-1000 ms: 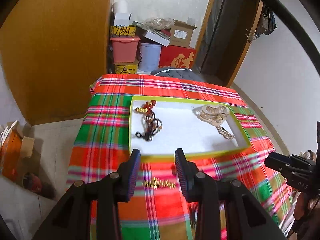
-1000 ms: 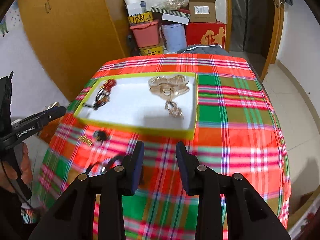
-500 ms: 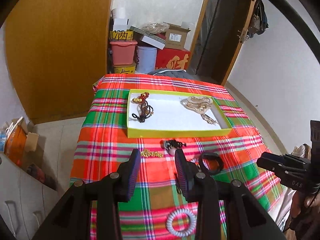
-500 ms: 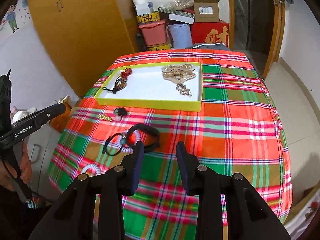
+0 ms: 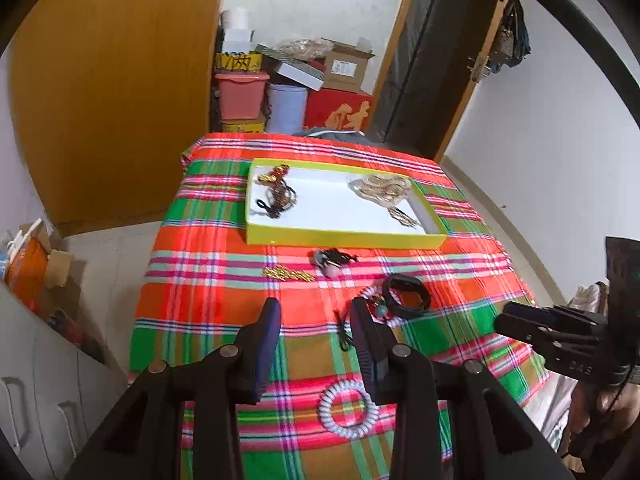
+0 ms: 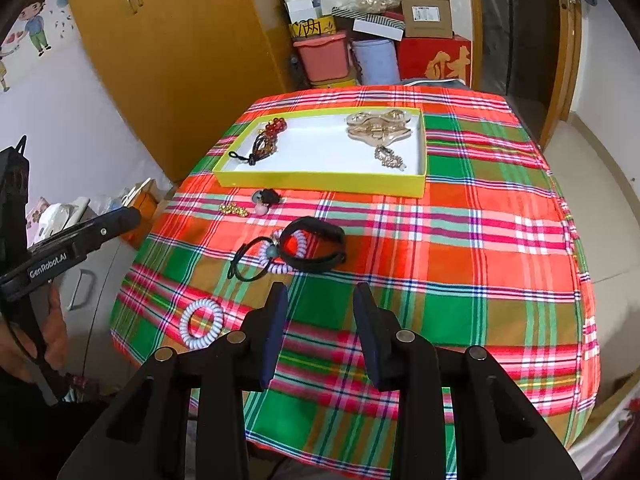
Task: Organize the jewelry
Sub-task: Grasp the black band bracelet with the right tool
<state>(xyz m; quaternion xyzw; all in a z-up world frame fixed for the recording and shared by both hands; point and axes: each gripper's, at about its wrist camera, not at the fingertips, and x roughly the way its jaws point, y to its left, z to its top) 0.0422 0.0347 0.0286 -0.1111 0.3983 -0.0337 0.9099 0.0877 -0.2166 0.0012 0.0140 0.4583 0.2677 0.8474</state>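
Note:
A yellow-rimmed tray (image 5: 344,237) (image 6: 320,179) on the plaid table holds a red-beaded dark cord piece (image 5: 276,196) (image 6: 264,142) and gold hair clips (image 5: 384,192) (image 6: 378,128). On the cloth lie a gold chain (image 5: 289,273) (image 6: 233,210), a black tassel charm (image 5: 332,258) (image 6: 266,198), a black band (image 5: 406,296) (image 6: 316,246) over a pale spiral tie (image 6: 280,256), and a white spiral hair tie (image 5: 348,414) (image 6: 201,323). My left gripper (image 5: 316,320) and right gripper (image 6: 320,304) are open, empty, held above the table's near edge.
Stacked boxes, a pink bin (image 6: 324,56) and a blue bucket (image 6: 376,60) stand behind the table. A wooden wardrobe (image 5: 112,92) is on the left, a doorway (image 6: 516,28) at the back right. White drawers (image 5: 44,384) flank the table's left side.
Both grippers have pulled back and up from the tray, so the loose pieces on the near cloth have come into view. Both stay open and empty.

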